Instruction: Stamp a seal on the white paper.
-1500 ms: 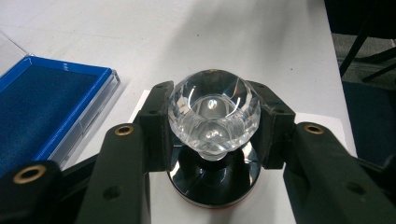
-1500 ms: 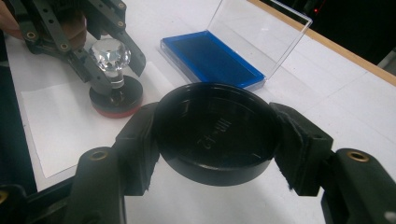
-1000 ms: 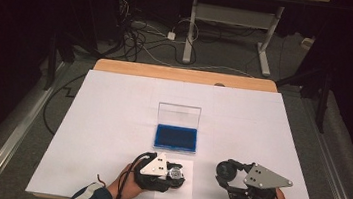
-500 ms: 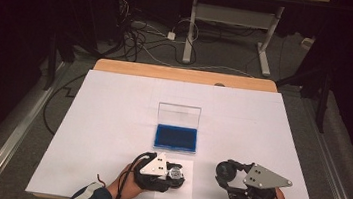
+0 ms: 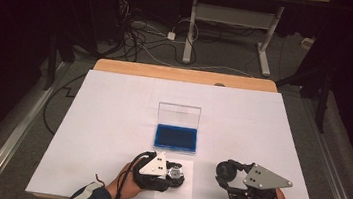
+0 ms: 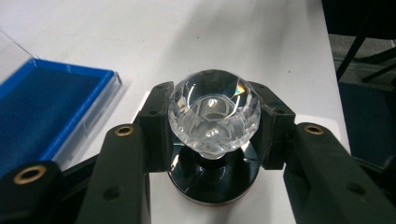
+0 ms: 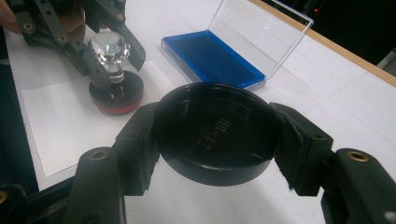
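Note:
A stamp with a clear faceted crystal knob and a round black base stands on a small white sheet near the table's front edge. My left gripper is shut on the knob, one jaw on each side. To its right, my right gripper is shut on a round black cap, held open side up just above the table. In the right gripper view the stamp and the left gripper sit at the upper left.
A blue ink pad lies in a clear case with its lid standing open, just beyond the stamp. White paper covers the table, and a wooden edge runs along the far side. Cables and desk legs lie on the floor beyond.

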Motion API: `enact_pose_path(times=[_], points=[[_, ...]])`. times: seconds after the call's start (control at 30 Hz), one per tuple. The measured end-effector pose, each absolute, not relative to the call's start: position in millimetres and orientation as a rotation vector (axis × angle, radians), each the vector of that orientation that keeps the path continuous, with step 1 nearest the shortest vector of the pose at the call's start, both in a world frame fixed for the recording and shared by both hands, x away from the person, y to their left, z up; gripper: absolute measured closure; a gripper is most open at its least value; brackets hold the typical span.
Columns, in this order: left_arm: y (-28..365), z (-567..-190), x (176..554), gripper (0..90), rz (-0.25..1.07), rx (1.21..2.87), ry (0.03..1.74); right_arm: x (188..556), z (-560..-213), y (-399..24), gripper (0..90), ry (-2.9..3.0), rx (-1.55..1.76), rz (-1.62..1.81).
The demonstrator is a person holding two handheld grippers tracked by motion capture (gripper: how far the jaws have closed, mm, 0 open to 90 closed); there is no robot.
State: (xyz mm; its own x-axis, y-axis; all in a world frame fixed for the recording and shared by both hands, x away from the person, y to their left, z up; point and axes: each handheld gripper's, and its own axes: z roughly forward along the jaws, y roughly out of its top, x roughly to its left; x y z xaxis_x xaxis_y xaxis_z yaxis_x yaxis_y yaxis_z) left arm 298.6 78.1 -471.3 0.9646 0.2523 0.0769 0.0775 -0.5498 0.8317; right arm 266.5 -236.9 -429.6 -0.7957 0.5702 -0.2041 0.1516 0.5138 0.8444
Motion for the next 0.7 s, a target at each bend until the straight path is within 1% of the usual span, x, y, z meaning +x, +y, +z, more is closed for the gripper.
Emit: enact_pose_path(times=[0.27, 0.7], points=[[87.0, -451.1, 296.6, 54.1, 0.305, 2.106, 0.226, 266.5, -429.0, -238.3, 38.0, 2.289, 0.597, 1.223], [98.9, -441.3, 295.5, 54.1, 0.336, 2.082, 0.245, 266.5, -428.3, -238.2, 38.1, 2.282, 0.590, 1.229]])
